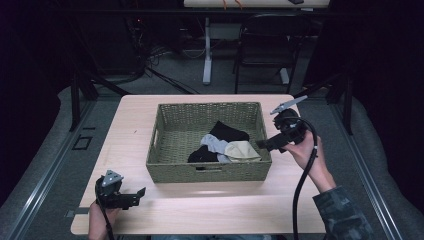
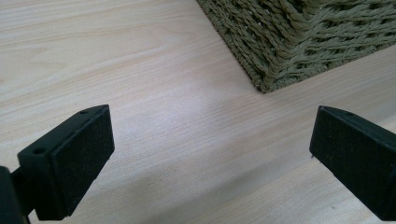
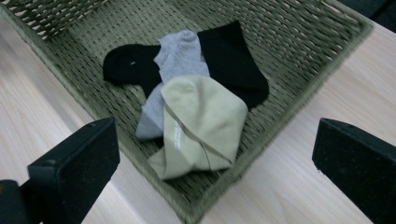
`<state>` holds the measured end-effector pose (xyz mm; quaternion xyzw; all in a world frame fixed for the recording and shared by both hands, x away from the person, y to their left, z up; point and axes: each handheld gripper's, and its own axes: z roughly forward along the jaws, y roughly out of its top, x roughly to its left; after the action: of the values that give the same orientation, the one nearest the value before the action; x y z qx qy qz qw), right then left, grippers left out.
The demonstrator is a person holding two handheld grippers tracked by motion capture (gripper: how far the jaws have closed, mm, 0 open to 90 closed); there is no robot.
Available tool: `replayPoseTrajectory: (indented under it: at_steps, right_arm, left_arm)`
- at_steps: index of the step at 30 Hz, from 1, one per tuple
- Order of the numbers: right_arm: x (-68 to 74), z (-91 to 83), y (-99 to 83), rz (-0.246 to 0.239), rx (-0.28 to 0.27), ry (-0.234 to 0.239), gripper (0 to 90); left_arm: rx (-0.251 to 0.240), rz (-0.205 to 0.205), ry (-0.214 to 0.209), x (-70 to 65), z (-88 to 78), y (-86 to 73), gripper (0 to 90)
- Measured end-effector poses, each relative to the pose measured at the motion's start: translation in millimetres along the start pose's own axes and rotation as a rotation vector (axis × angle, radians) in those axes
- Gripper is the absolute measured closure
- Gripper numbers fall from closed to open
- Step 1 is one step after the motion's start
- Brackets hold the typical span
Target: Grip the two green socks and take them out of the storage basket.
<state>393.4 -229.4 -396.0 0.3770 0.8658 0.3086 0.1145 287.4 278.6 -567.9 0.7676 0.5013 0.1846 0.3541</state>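
Both grippers are seen in the high view. Held at the basket's (image 1: 210, 170) right rim, the right gripper (image 1: 263, 144) is aimed across that rim toward the socks inside, with its jaws apart and nothing between them. Its cable is seen trailing down past the person's right hand (image 1: 306, 150). Well off the basket's near left corner, close to the table's (image 1: 135, 125) near edge, the left gripper (image 1: 140, 194) is held low with its jaws spread and nothing in them. Inside the basket, toward its right near corner, a beige sock (image 1: 242, 151) is laid beside a grey sock (image 1: 215, 146), and a black sock (image 1: 227, 132) is spread behind them.

From the left gripper view, the two jaws are seen wide apart over bare wood of the table (image 2: 140, 70), with nothing held. A corner of the basket (image 2: 289, 42) is shown ahead of them, resting on the wood.

From the right gripper view, the jaws are likewise parted and empty, framing the basket (image 3: 299, 42). The beige sock (image 3: 203, 121) is folded against the basket's near wall, lying partly on the grey sock (image 3: 180, 58). The black sock (image 3: 231, 60) is stretched beneath the grey one, showing on both sides of it.
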Motion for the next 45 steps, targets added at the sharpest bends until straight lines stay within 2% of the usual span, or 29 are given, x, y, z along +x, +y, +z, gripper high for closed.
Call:
replayPoseTrajectory:
  at_steps: [3,11,18,19,20,21,26,33,45]
  right_arm:
    - [3.2,12.0,13.5,-0.025,0.018,0.01,1.2]
    - [10.3,48.2,35.9,-0.046,0.132,0.014,5.2]
    - [11.2,74.5,38.8,-0.04,0.189,0.021,13.2]
    - [11.4,77.6,39.3,-0.035,0.202,0.019,14.1]
    - [12.4,82.2,38.5,-0.015,0.192,0.017,15.7]
    - [11.0,84.5,39.9,-0.03,0.219,0.017,18.3]
    - [11.5,101.8,41.6,-0.026,0.277,0.005,32.7]
    - [15.0,121.4,44.4,-0.034,0.331,-0.003,47.3]
    - [17.5,150.4,45.6,-0.039,0.429,0.007,58.8]
  left_arm:
    - [0.002,0.0,-0.002,0.4,-0.3,-0.3,0.0]
    - [-0.001,0.001,-0.007,0.4,0.0,-0.7,0.0]
    - [0.007,0.004,-0.01,0.4,-0.4,-0.3,0.0]
    - [0.002,0.003,-0.008,0.2,-0.2,-0.5,0.0]
    - [0.001,0.003,-0.007,0.1,0.0,-0.5,0.0]
    - [0.007,0.004,-0.011,0.4,-0.4,-0.3,0.0]
    - [0.007,0.004,-0.011,0.4,0.0,-0.4,0.0]
    - [0.009,0.006,-0.009,0.2,0.5,-0.7,0.0]
    - [0.009,0.012,-0.009,-0.4,0.7,-0.7,0.1]
